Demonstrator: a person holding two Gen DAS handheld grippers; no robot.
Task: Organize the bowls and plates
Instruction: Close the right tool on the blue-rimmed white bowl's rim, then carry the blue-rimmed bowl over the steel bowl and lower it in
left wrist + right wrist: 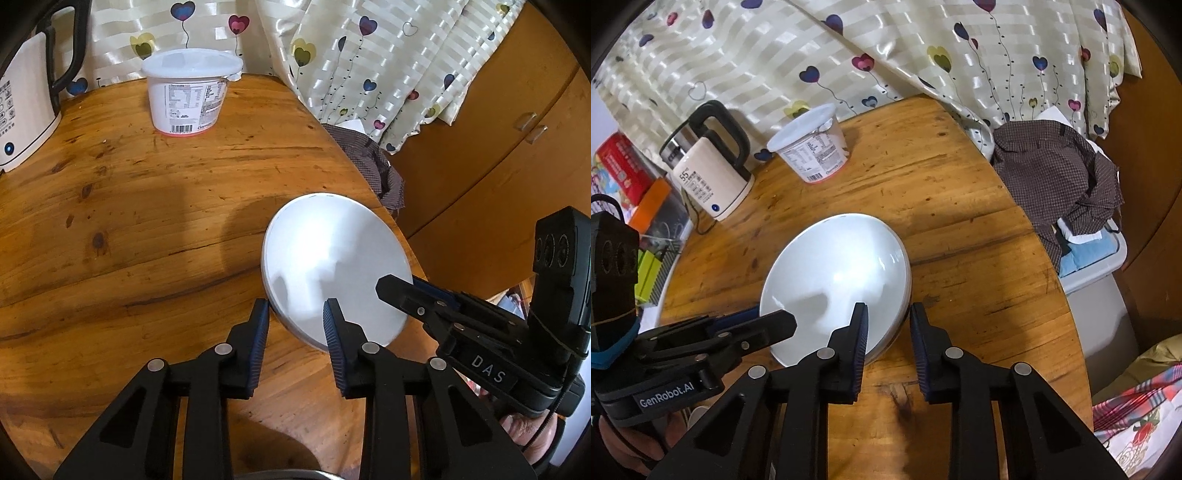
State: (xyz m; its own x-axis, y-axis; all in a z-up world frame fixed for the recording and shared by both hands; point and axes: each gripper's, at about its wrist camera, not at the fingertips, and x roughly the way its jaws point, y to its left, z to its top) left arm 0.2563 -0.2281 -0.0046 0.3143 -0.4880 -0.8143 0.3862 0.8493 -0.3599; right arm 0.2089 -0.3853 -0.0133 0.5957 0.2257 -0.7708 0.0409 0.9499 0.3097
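A white plate (334, 266) sits on the round wooden table (147, 221) near its right edge; in the right wrist view the white plate (836, 280) seems to be a stack, with a second rim under it. My left gripper (297, 314) is open, its fingers straddling the plate's near-left rim. My right gripper (888, 317) is open, its fingers straddling the opposite rim. Each gripper shows in the other's view: the right gripper (417, 291) and the left gripper (768, 325).
A white lidded tub (190, 92) and a white electric kettle (26, 110) stand at the back of the table. A heart-patterned curtain (369, 55) hangs behind. A dark checked cloth (1060, 177) lies over a bin beside the table. A wooden cabinet (498, 166) stands to the right.
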